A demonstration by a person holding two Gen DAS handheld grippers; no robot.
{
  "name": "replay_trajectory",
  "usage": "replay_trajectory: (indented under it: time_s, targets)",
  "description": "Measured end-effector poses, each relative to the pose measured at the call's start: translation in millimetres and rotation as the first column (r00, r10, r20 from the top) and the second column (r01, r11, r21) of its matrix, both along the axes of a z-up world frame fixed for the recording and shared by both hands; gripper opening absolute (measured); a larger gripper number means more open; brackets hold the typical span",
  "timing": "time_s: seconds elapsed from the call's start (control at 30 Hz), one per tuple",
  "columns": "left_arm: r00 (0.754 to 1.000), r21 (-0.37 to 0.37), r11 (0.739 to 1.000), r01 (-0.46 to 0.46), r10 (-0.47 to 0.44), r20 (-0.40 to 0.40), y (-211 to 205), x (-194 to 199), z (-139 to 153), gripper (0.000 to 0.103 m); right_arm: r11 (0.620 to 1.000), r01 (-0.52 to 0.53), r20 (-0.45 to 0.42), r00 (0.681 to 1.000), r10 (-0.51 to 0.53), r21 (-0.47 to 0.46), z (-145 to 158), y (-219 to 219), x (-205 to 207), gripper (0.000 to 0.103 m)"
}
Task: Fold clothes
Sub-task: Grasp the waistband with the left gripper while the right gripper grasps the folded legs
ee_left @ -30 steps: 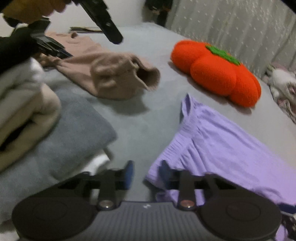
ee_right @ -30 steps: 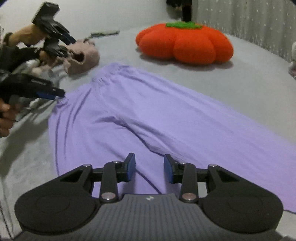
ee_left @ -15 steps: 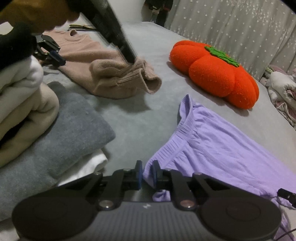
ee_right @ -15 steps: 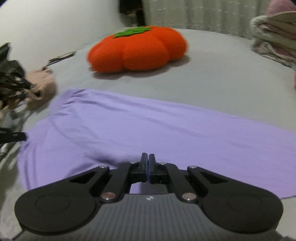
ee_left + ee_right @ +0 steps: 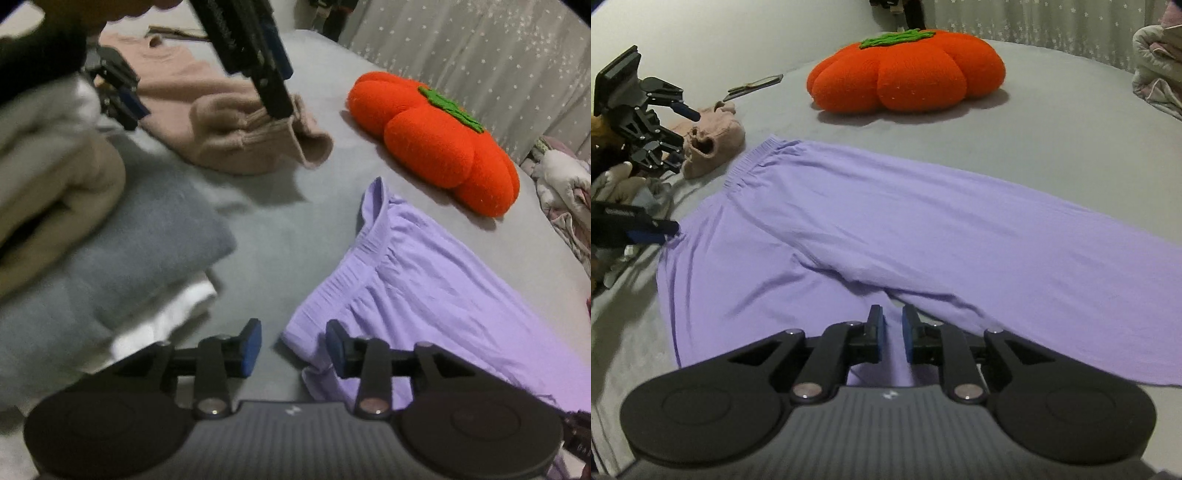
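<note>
Purple trousers point(image 5: 886, 229) lie flat on the grey bed, waistband point(image 5: 369, 251) to the left. My left gripper point(image 5: 293, 347) is at the near waistband corner; its jaws are opening, the corner of cloth lies between the blue pads, and they do not press it. In the right wrist view my left gripper point(image 5: 666, 230) shows at that same corner. My right gripper point(image 5: 892, 334) hovers low over the crotch; its jaws are opening a narrow gap with nothing pinched.
Two other black grippers point(image 5: 258, 74) work on a pink sweater point(image 5: 236, 140) beyond the trousers. Folded clothes point(image 5: 110, 251) are stacked at the left. An orange pumpkin cushion point(image 5: 905, 70) sits further back, and a heap of bedding point(image 5: 1156, 74) at the right.
Both my grippers closed down half a second ago and have since parted again, the left wider. The other grippers came down onto the pink sweater.
</note>
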State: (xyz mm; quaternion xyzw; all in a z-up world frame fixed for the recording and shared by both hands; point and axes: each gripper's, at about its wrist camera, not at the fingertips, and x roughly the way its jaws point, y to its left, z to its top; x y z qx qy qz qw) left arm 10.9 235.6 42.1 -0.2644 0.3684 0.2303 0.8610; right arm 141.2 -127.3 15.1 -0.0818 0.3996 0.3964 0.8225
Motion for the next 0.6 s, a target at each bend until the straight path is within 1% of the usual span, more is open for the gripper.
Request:
replay_trajectory:
  time_s: [0.03, 0.07, 0.1, 0.13, 0.17, 0.2, 0.33, 0.37, 0.43, 0.5, 0.53, 0.57, 0.6]
  targets:
    - [1.000, 0.002, 1.000, -0.005, 0.005, 0.008, 1, -1, 0, 0.024, 1.000, -0.009, 0.004, 1.000, 0.009, 0.000, 1, 2, -2, 0.018]
    - [1.000, 0.005, 1.000, -0.010, 0.010, 0.015, 2, -1, 0, 0.012, 1.000, -0.022, 0.009, 1.000, 0.022, 0.005, 3, 4, -5, 0.018]
    - [0.999, 0.000, 1.000, -0.019, 0.019, 0.025, 4, -3, 0, 0.010, 0.999, -0.034, 0.014, 0.999, 0.034, 0.009, 5, 5, -8, 0.023]
    - [0.999, -0.009, 0.999, -0.032, 0.032, 0.036, 6, -5, 1, 0.008, 0.999, -0.047, 0.019, 0.999, 0.047, 0.013, 6, 7, -11, 0.036]
    - [0.998, -0.013, 0.999, -0.044, 0.044, 0.048, 8, -8, 3, 0.007, 0.998, -0.059, 0.024, 0.998, 0.059, 0.017, 8, 8, -13, 0.040]
    - [0.997, -0.010, 0.998, -0.054, 0.054, 0.059, 10, -11, 6, 0.006, 0.997, -0.071, 0.029, 0.997, 0.070, 0.019, 10, 10, -16, 0.040]
    - [0.991, 0.006, 0.996, -0.086, 0.084, 0.100, 16, -19, 16, 0.006, 0.995, -0.081, 0.002, 0.997, 0.082, -0.050, 7, 30, -4, 0.040]
    - [0.992, 0.011, 0.996, -0.084, 0.082, 0.101, 17, -19, 17, 0.006, 0.994, -0.084, -0.004, 0.996, 0.084, -0.066, 7, 35, -1, 0.040]
    - [0.993, 0.008, 0.997, -0.078, 0.077, 0.092, 17, -17, 15, 0.006, 0.994, -0.093, -0.018, 0.996, 0.092, -0.058, 8, 40, 8, 0.040]
    - [0.993, -0.010, 0.997, -0.076, 0.076, 0.089, 17, -16, 13, 0.006, 0.990, -0.112, -0.001, 0.994, 0.113, -0.088, 5, 52, 13, 0.040]
    - [0.993, -0.008, 0.997, -0.080, 0.081, 0.092, 18, -16, 13, 0.006, 0.988, -0.115, 0.012, 0.993, 0.117, -0.101, 4, 57, 13, 0.037]
    - [0.992, -0.002, 0.996, -0.088, 0.088, 0.095, 20, -18, 15, 0.006, 0.991, -0.102, 0.005, 0.995, 0.103, -0.092, 5, 56, 15, 0.030]
    - [0.990, 0.004, 0.995, -0.097, 0.097, 0.099, 22, -20, 16, 0.006, 0.993, -0.089, -0.002, 0.996, 0.089, -0.082, 5, 55, 17, 0.008]
